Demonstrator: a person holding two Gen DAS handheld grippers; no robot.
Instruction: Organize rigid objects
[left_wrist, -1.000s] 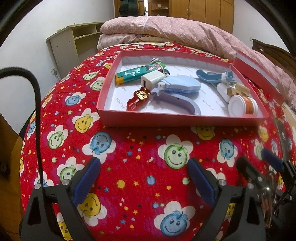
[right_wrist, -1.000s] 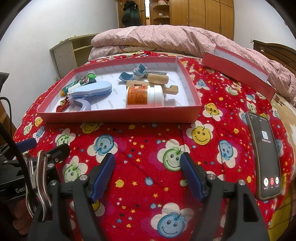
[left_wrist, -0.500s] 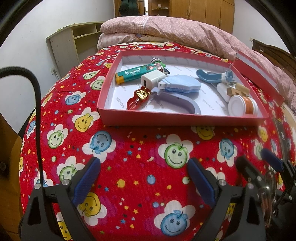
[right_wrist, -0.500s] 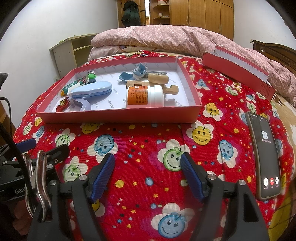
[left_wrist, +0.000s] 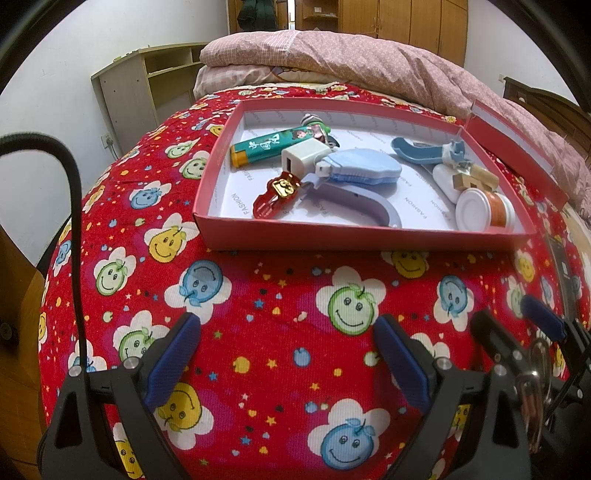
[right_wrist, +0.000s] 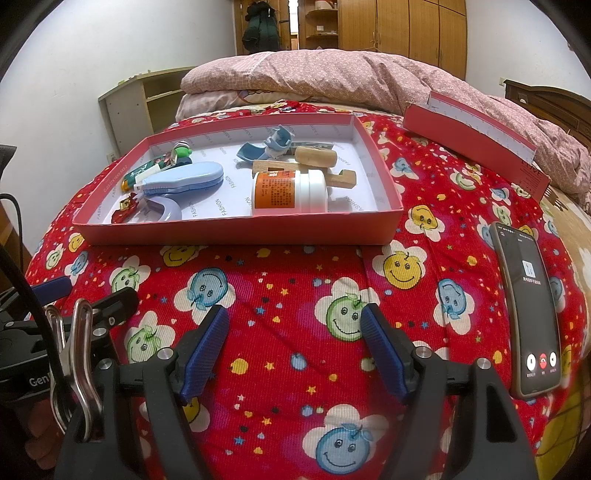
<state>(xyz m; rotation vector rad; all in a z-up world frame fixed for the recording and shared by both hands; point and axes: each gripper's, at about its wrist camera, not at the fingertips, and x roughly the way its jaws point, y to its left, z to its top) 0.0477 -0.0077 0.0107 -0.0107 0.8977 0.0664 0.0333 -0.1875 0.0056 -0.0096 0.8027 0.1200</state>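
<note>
Both tongs are hovering low over the bedspread (right_wrist: 295, 273), just short of the red box (left_wrist: 354, 238). Left tongs (left_wrist: 286, 354) are gaping wide, gripping nothing; right tongs (right_wrist: 295, 343) likewise. Probably staged side by side for a reach into the box.

All loose items are sitting inside the box: pill bottle (right_wrist: 290, 192) lying on its side, blue tape dispenser (left_wrist: 364, 170), white charger (left_wrist: 304, 158), green lighter (left_wrist: 273, 144), wooden blocks (right_wrist: 316, 157). Box lid (right_wrist: 476, 142) is lying apart on the bed.

Box lining is reading "FASHION"; the lid, "LOVE". Phone (right_wrist: 526, 306) is showing a call screen.
</note>
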